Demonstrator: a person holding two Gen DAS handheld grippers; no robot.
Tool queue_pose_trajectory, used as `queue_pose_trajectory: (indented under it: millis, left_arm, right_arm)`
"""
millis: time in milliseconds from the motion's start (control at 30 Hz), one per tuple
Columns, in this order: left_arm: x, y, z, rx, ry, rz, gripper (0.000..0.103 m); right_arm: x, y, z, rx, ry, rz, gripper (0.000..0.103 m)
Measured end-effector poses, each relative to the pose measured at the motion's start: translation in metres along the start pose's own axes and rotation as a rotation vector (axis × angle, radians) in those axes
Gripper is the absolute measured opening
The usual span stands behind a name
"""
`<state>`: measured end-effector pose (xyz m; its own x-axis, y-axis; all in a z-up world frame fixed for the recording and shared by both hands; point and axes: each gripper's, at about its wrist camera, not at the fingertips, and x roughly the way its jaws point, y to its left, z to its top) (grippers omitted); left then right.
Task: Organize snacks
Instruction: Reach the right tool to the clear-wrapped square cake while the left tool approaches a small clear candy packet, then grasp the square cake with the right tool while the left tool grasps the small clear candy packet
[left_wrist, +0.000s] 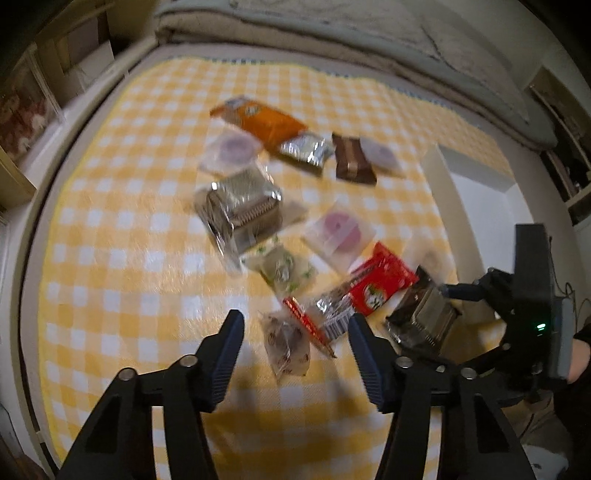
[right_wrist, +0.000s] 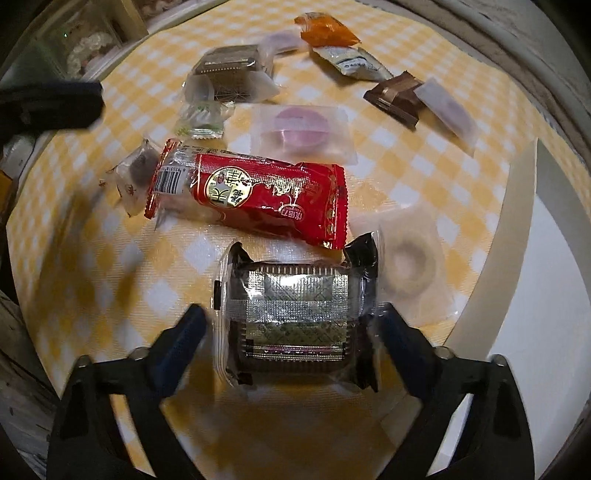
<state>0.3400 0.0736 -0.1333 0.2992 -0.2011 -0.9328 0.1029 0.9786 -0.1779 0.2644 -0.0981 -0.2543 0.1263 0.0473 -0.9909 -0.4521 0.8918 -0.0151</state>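
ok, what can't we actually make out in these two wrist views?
- Right wrist: whether the right gripper pads press the silver pastry pack; blur and clear wrap hide contact.
- Left wrist: print on the small clear packet between the left gripper fingers; motion blur.
- Both: inside of the white bin; cut off by frame edge.
- Right wrist: orange packet label; too small.

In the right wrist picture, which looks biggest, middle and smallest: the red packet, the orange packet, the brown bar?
1. Red packet, biggest.
2. Brown bar.
3. Orange packet.
The last two look nearly alike, and both lie farther from the camera, so true sizes stay unsure.
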Motion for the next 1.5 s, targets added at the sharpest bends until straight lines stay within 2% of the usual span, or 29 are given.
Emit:
queue_pose_trajectory:
  millis: [133,233,633,967,1033,1433,1500]
  left_arm:
    - [0.020,0.005,0.004,-0.015,0.066,-0.025,0.041]
    - [0.028,0.008,0.006,-0.022,0.087,-0.033,0.034]
    - [0.063,0.022,0.007,-0.119,0.179,-0.053,0.029]
    - [0.045,0.017,0.002,-0.130,0.132,-0.040,0.019]
    - [0.035,0.017,0.000,-0.132,0.114,-0.043,0.004]
    - [-0.022,0.009,-0.019,-0.120,-0.016,-0.060,0.004]
    - [-0.021,0.009,-0.022,-0.117,-0.019,-0.056,0.011]
  right_arm:
    - [-0.003,-0.002,0.004,0.011,-0.001,0.003,0.075]
    - [-0.005,-0.003,0.007,0.031,0.007,0.020,0.072]
    - [-0.010,-0.002,0.014,0.072,0.022,0.045,0.068]
    - [-0.034,0.001,0.002,0.086,-0.021,0.039,0.066]
    - [-0.043,0.002,0.003,0.094,-0.045,0.036,0.066]
    - [-0.101,0.003,-0.004,0.158,-0.203,0.005,0.066]
    - [-0.108,0.003,-0.006,0.171,-0.221,0.000,0.066]
